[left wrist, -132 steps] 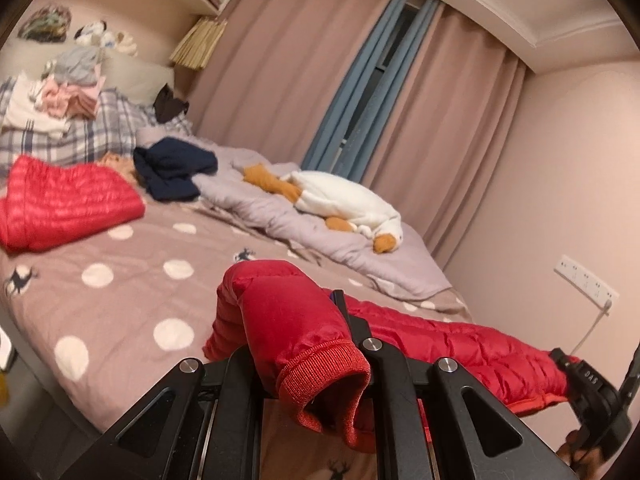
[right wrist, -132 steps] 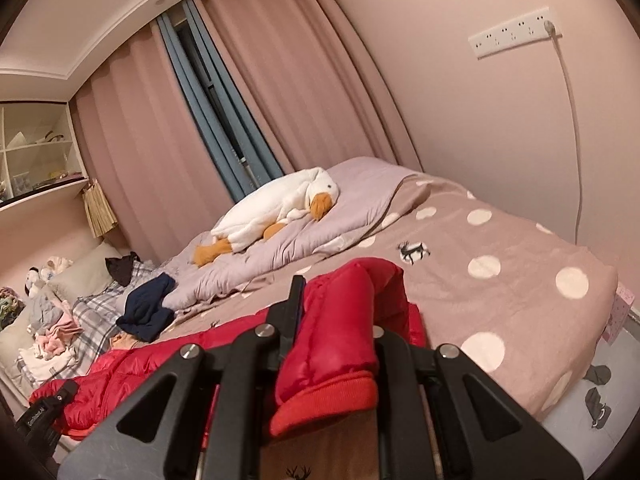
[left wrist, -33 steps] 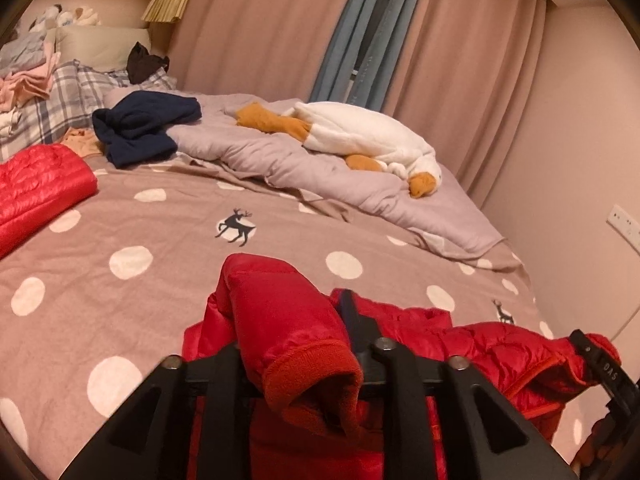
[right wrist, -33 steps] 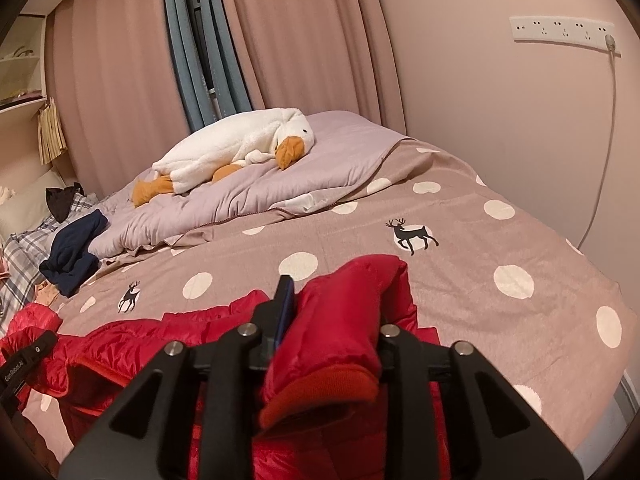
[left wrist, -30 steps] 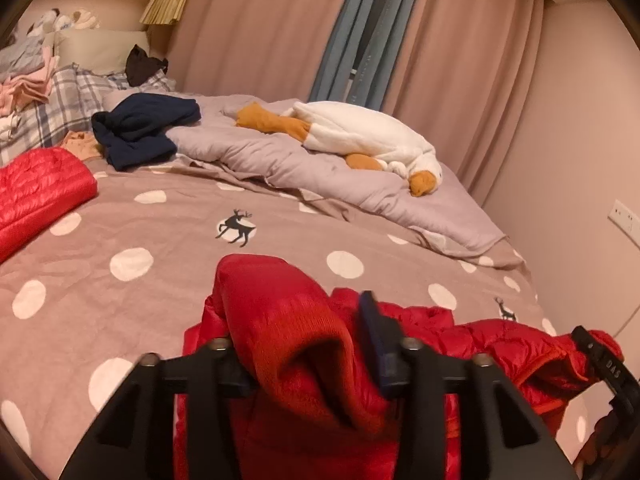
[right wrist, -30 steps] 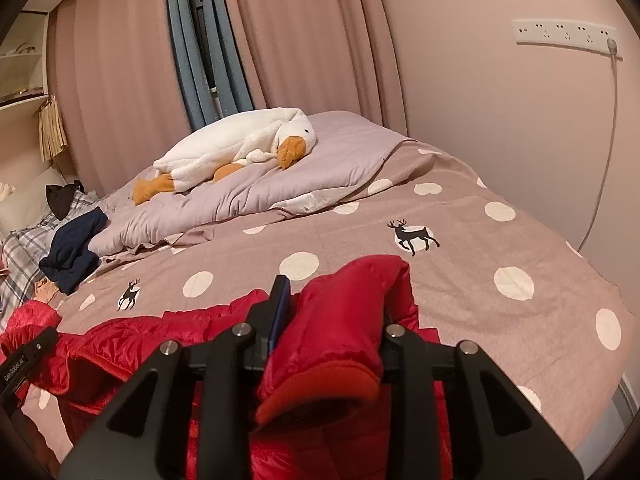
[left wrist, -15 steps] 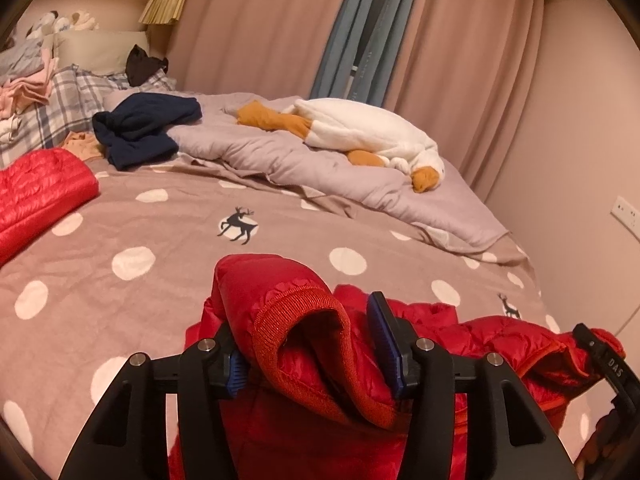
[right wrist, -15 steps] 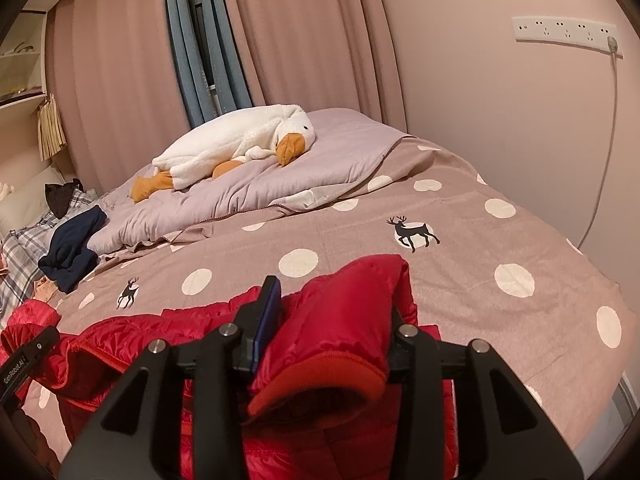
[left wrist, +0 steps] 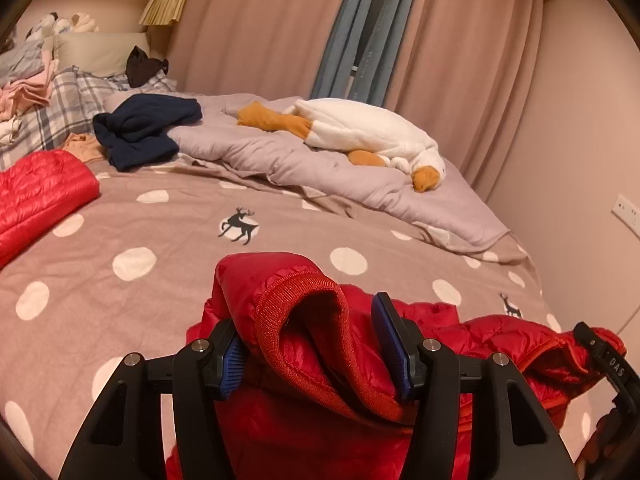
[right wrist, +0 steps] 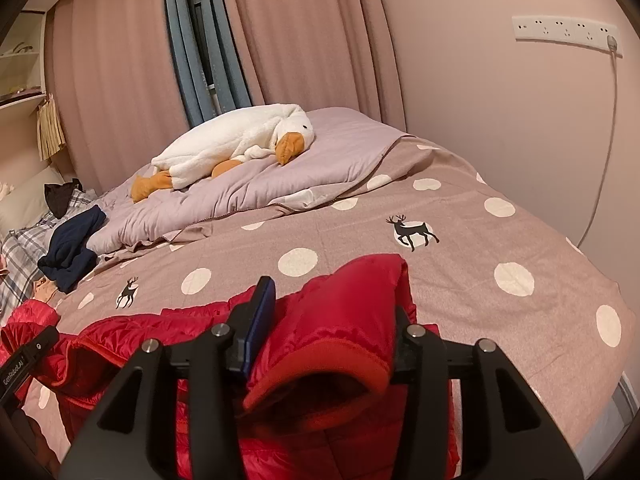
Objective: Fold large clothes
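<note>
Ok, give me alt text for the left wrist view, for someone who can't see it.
The left gripper stands open around a red puffer jacket's ribbed cuff, its jaws having just been opening; the jacket is spread across a polka-dot bedspread. Behind lie a goose plush, a navy garment and a second red jacket at left.

Across the bottom of the left wrist view, the left tool [left wrist: 316, 344] is matte black with angular cut-out arms, round silver screws on top and ribbed blue pads [left wrist: 390, 344] inside its fingers. The right tool [right wrist: 326, 328] looks alike: black frame, silver screws, one blue pad showing left of centre.
</note>
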`<state>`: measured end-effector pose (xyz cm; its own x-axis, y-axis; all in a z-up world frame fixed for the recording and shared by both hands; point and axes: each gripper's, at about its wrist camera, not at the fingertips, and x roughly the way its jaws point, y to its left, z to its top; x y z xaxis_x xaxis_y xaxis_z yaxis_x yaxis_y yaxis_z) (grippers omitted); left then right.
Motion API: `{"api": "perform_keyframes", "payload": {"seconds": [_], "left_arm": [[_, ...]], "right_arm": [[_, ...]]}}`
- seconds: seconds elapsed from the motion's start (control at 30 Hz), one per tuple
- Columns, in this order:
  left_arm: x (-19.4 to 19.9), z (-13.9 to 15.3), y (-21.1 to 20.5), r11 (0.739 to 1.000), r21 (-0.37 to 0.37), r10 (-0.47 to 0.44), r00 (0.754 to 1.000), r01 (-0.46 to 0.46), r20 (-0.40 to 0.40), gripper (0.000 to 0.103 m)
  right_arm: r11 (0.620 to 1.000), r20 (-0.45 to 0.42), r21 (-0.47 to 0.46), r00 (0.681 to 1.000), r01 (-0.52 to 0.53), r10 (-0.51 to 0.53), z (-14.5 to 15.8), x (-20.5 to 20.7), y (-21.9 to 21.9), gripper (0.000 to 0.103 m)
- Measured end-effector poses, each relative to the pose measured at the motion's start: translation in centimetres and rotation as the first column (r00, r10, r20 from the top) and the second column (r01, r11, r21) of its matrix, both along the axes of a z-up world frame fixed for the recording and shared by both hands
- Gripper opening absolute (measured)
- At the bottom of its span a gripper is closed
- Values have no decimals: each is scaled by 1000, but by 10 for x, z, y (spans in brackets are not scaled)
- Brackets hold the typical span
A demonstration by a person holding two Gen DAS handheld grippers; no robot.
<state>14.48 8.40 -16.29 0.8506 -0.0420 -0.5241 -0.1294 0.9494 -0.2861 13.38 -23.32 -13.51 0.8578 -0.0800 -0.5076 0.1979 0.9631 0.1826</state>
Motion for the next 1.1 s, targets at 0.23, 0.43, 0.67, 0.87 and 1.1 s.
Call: {"api": "perform_keyframes", "payload": {"seconds": [0.23, 0.43, 0.67, 0.87, 1.1], "left_arm": [[0, 0, 0, 1000, -1, 1, 1000, -1, 2, 57], [0, -1, 0, 1000, 6, -6, 1000, 6, 8, 66], [-3, 0, 0, 1000, 4, -4, 1000, 4, 14, 69], [-4, 3, -2, 1000, -7, -11, 1000, 11, 28, 77], [-8, 8, -3, 1000, -16, -18, 997, 19, 70, 97]], "right_arm": [[1000, 0, -3, 1000, 3, -3, 0, 0, 0, 50], [1000, 0, -4, 1000, 2, -2, 0, 0, -1, 51], [1000, 6, -4, 1000, 2, -2, 0, -1, -3, 55], [1000, 17, -12, 1000, 5, -5, 2, -3, -3, 64], [1000, 34, -26, 999, -6, 7, 5, -6, 2, 82]]}}
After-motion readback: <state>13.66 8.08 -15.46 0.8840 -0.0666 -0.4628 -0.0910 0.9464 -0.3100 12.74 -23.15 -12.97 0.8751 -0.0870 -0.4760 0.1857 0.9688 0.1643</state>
